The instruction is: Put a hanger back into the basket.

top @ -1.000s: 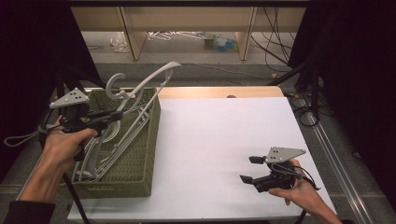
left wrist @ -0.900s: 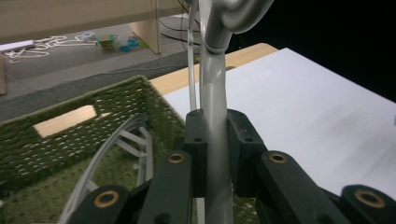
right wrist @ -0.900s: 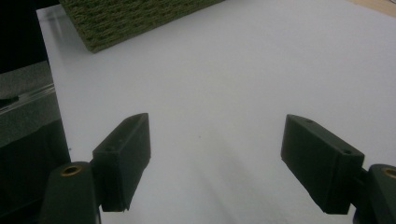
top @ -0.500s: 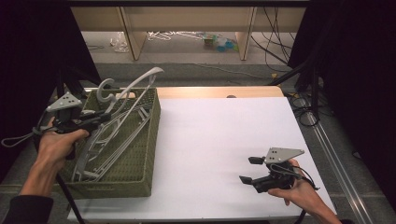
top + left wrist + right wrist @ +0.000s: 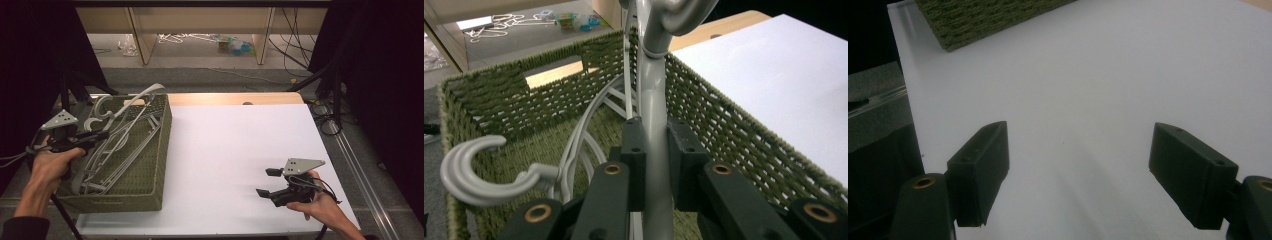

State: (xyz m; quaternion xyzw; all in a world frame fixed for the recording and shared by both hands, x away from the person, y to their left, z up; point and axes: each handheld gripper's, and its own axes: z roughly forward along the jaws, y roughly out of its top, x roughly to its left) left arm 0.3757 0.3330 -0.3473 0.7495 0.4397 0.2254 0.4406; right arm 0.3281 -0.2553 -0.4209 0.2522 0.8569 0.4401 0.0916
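Over green basket [image 5: 150,165] at left side of bench [image 5: 240,145], our left hand-held gripper [image 5: 655,165] pinches grey hanger [image 5: 653,100] tight on its neck. Hanger half up, its bottom among other hangers [image 5: 107,160] in basket. Our right hand-held gripper [image 5: 1080,167] gapes wide, holds nothing, low over white bench.

What we think may go wrong:
- Hooks may catch, other hangers come up too.
- Smooth neck may slip or spin in jaws.
- Hanger may bump basket wall, drag basket.

Left hand-held gripper [image 5: 95,136] clamped shut; right hand-held gripper [image 5: 267,182] spread wide.
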